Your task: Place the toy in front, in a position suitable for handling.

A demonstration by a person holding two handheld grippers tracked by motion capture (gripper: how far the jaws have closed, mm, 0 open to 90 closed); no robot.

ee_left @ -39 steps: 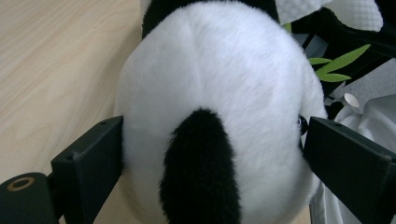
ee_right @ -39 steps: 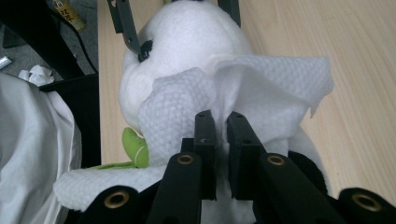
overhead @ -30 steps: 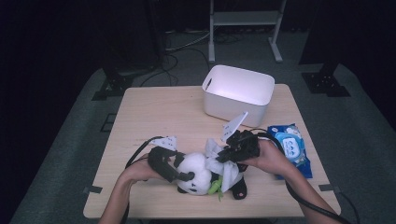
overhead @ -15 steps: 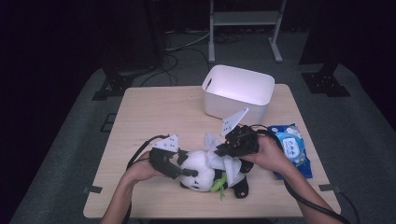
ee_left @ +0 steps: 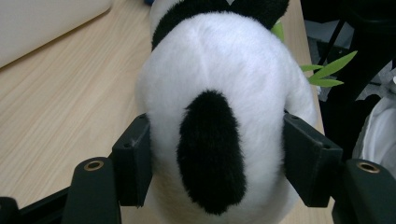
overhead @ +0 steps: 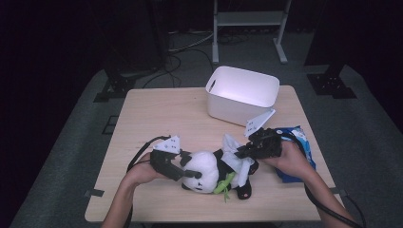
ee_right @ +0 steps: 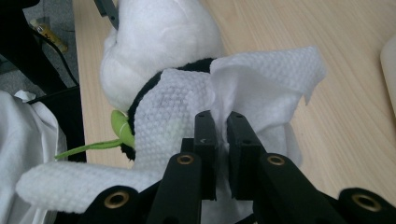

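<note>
Clamping the toy panda [ee_left: 219, 107] by its head, the left gripper [overhead: 186, 172] has just been closing on it. A white wipe [ee_right: 261, 88] is pinched by the right gripper [ee_right: 222, 122] against the panda's body, which lies on the table [overhead: 157, 114] near a white bin [overhead: 242, 95].

We see the left gripper [overhead: 183, 170] clamping the plush panda [overhead: 205, 176] on the worktop [overhead: 157, 118], the right gripper [overhead: 247, 151] pinching a white wipe [overhead: 236, 159].

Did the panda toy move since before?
Yes. The panda toy slid a little toward the table's left edge, away from the white bin, held by both tools.
</note>
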